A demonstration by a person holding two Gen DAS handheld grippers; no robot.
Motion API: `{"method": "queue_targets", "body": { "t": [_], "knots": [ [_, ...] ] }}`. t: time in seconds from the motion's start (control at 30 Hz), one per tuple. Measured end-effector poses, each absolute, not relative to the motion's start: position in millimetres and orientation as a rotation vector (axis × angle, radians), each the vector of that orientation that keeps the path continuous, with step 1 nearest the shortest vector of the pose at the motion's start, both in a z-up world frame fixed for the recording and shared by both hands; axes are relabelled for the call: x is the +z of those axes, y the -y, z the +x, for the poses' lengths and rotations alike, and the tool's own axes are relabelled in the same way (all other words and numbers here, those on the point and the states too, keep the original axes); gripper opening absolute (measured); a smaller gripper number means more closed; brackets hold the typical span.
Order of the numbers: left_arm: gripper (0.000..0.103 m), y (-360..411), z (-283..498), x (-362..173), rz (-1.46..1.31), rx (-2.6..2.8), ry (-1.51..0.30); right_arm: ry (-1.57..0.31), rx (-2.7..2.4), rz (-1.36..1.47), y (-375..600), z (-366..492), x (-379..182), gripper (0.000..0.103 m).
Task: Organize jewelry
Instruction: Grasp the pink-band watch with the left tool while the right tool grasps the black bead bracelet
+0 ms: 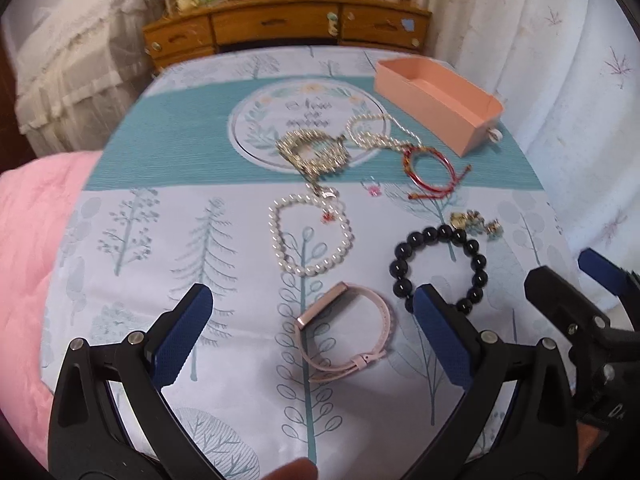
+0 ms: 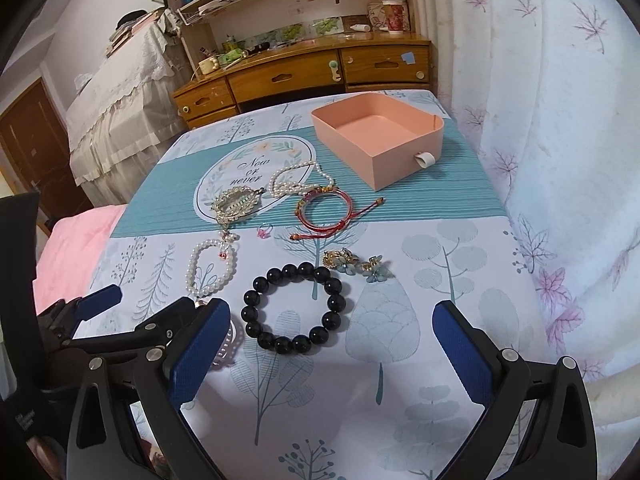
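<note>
Jewelry lies spread on a tree-patterned cloth (image 1: 140,264). A pink watch (image 1: 346,330) lies between the fingers of my open left gripper (image 1: 312,316). A black bead bracelet (image 2: 294,308) sits between and just ahead of the fingers of my open right gripper (image 2: 332,332). Farther off are a white pearl bracelet (image 1: 310,234), a red cord bangle (image 2: 326,210), a gold ornate piece (image 2: 236,204), a pearl necklace (image 2: 296,178), blue flower earrings (image 2: 360,266) and a small pink ring (image 2: 264,233). An empty pink box (image 2: 376,136) stands at the far right.
A wooden desk with drawers (image 2: 304,72) and cluttered shelves stands beyond the table. A white curtain (image 2: 560,160) hangs along the right side. Pink bedding (image 1: 28,260) lies to the left. A lace-covered piece of furniture (image 2: 120,104) is at the back left.
</note>
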State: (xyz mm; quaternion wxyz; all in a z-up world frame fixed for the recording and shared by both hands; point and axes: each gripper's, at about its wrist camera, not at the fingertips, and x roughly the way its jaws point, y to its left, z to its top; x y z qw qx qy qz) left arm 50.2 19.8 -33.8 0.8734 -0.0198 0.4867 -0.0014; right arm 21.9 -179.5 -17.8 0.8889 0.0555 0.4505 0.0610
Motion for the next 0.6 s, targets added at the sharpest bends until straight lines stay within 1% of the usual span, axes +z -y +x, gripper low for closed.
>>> {"method": "queue_targets", "body": {
  "t": [0.07, 0.13, 0.2, 0.23, 0.3, 0.43, 0.5, 0.6],
  "knots": [
    [0.097, -27.0, 53.8, -38.6, -0.071, -0.013, -1.045, -0.944, 0.132, 0.102, 181.8, 24.7, -18.6, 0.103],
    [0.087, -37.7, 58.2, -44.4, -0.1, -0.014, -1.074, -0.954, 0.125, 0.087, 184.8, 27.8, -20.2, 0.102],
    [0.081, -50.6, 61.3, -49.3, -0.129, -0.005, -1.097, -0.966, 0.116, 0.075, 189.9, 30.9, -22.3, 0.096],
    [0.081, -56.4, 62.1, -51.7, -0.144, -0.002, -1.11, -0.978, 0.116, 0.069, 192.1, 32.9, -24.1, 0.094],
    [0.081, -69.6, 63.8, -57.2, -0.165, 0.004, -1.143, -1.006, 0.12, 0.064, 196.6, 37.3, -28.9, 0.083],
    [0.081, -84.6, 60.4, -65.1, -0.168, -0.002, -1.171, -1.07, 0.134, 0.072, 204.0, 47.2, -42.3, 0.077],
    [0.081, -86.3, 57.2, -69.8, -0.15, -0.009, -1.192, -1.1, 0.15, 0.079, 204.6, 52.2, -51.2, 0.07],
    [0.081, -85.6, 53.7, -74.4, -0.146, -0.036, -1.209, -1.134, 0.177, 0.1, 201.8, 59.8, -63.6, 0.066]
  ]
}}
